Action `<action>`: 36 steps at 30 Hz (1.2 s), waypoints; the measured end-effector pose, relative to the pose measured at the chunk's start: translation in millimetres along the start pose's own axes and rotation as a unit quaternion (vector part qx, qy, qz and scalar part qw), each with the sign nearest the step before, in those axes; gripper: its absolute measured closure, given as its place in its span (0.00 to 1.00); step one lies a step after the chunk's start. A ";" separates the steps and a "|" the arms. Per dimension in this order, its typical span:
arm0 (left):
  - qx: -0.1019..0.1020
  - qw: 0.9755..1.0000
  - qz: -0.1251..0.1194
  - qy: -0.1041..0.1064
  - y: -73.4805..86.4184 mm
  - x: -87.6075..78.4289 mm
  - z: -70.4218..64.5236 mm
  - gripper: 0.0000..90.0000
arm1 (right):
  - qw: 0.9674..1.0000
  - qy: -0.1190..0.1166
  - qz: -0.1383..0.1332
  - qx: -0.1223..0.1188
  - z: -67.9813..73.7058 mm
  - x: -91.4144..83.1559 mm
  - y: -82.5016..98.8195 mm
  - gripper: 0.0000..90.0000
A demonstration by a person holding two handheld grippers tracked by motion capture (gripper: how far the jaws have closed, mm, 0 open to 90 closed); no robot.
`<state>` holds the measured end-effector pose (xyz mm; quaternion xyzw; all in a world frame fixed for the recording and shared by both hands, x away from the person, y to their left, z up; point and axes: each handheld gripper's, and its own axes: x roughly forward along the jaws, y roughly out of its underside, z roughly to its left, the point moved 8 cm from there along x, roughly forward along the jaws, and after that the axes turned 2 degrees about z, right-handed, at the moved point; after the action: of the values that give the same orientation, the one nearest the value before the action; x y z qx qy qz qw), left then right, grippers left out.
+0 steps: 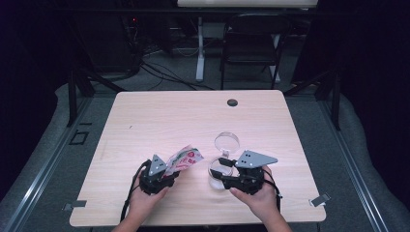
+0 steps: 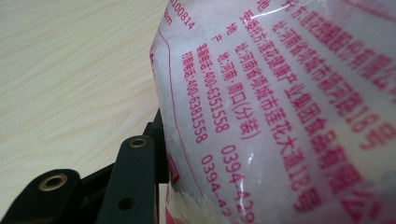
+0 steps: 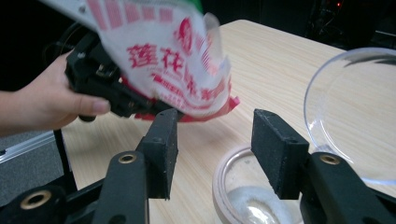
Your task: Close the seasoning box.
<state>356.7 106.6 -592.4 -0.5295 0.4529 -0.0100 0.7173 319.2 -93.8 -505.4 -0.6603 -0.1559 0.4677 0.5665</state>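
left gripper (image 1: 167,175) pinches the bag (image 1: 185,158), tilted toward the jar | right gripper (image 3: 212,144) spread wide, nothing held | jar (image 3: 243,196) sits just under right gripper

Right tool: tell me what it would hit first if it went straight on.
Probably the printed bag held in the left tool; it lies ahead of the right tool, though depth is unclear.

Light wooden table (image 1: 159,121), dark round grommet (image 1: 232,102) near far edge; black folding chair (image 1: 254,46) behind (on grey floor).
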 end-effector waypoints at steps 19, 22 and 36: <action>0.070 0.997 -0.023 0.015 -77.5 34.9 -4.0 0.67 | 0.999 0.030 0.031 0.007 -37.2 -10.7 -27.3 0.59; 0.075 0.997 -0.026 0.010 -77.5 35.9 -2.7 0.67 | 0.999 0.024 0.030 0.016 -44.9 -9.5 -36.8 0.60; 0.136 0.988 -0.017 -0.068 -63.4 22.3 4.4 0.67 | 0.999 0.037 -0.018 -0.021 -29.9 -19.5 -51.6 0.58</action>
<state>402.3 71.0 -557.8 -0.4344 0.3881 -0.0474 0.8114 349.7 -110.1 -453.0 -0.6862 -0.1566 0.4295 0.5658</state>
